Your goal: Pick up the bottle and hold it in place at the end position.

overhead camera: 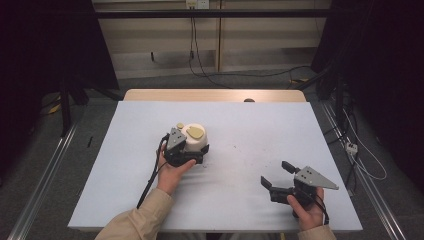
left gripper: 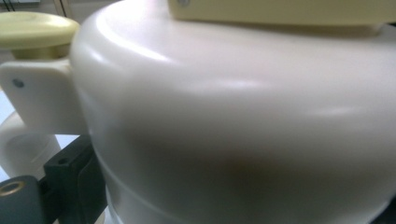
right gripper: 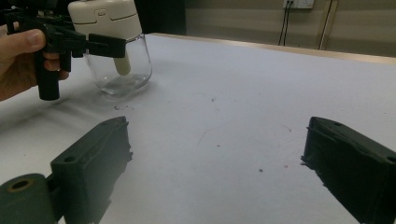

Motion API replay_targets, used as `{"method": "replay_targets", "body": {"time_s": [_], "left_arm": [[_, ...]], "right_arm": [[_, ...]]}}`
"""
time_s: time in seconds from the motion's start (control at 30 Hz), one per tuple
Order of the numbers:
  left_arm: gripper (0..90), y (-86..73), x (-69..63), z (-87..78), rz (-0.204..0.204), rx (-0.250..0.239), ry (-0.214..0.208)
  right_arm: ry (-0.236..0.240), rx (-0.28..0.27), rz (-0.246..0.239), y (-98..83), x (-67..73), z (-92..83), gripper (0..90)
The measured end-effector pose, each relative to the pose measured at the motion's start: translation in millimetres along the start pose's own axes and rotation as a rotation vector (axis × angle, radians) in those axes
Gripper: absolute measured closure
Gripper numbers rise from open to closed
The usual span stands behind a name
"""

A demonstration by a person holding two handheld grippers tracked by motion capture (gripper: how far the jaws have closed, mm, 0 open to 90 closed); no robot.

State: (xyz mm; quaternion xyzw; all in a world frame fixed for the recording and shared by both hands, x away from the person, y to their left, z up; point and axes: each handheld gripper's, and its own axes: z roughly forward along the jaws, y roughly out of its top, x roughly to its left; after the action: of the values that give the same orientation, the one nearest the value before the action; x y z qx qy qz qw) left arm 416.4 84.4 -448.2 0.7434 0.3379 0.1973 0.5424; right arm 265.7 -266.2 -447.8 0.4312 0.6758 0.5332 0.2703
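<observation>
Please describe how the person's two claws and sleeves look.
Both claws, left claw and right claw, are black with two blocky jaws, a grey three-cornered plate on top and a black trailing cable. The sleeves are beige.

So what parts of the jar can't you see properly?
- Jar, high view: the clear lower part is hidden by its white lid and the left gripper.
- Left gripper view: the lid is too near and blurry, cut off by the edges.
- Right gripper view: the lid top is cut off.

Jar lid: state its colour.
The lid is cream-white with a pale yellow knob; clearest in the left gripper view.
</observation>
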Motion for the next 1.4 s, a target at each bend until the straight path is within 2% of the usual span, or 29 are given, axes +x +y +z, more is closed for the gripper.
{"method": "replay_targets", "body": {"time_s": [0.3,1.03,1.27,1.4], "left_arm": [[4.9,2.4,-3.7,6.7,-0.007,0.006,-0.018],[5.0,10.4,-6.4,20.1,-0.010,0.015,-0.029],[5.0,9.9,-4.9,22.7,-0.016,0.036,-0.026],[5.0,11.9,-5.0,24.1,-0.002,0.041,-0.026]], "right_arm": [[0.000,-0.001,0.001,-0.1,-0.3,-0.6,6.5],[-0.001,0.000,0.001,-0.4,-1.0,-1.4,6.5],[0.000,0.004,0.002,-0.7,-0.8,-1.0,6.5],[0.001,0.003,0.004,-0.7,-0.3,-0.4,6.5]]}}
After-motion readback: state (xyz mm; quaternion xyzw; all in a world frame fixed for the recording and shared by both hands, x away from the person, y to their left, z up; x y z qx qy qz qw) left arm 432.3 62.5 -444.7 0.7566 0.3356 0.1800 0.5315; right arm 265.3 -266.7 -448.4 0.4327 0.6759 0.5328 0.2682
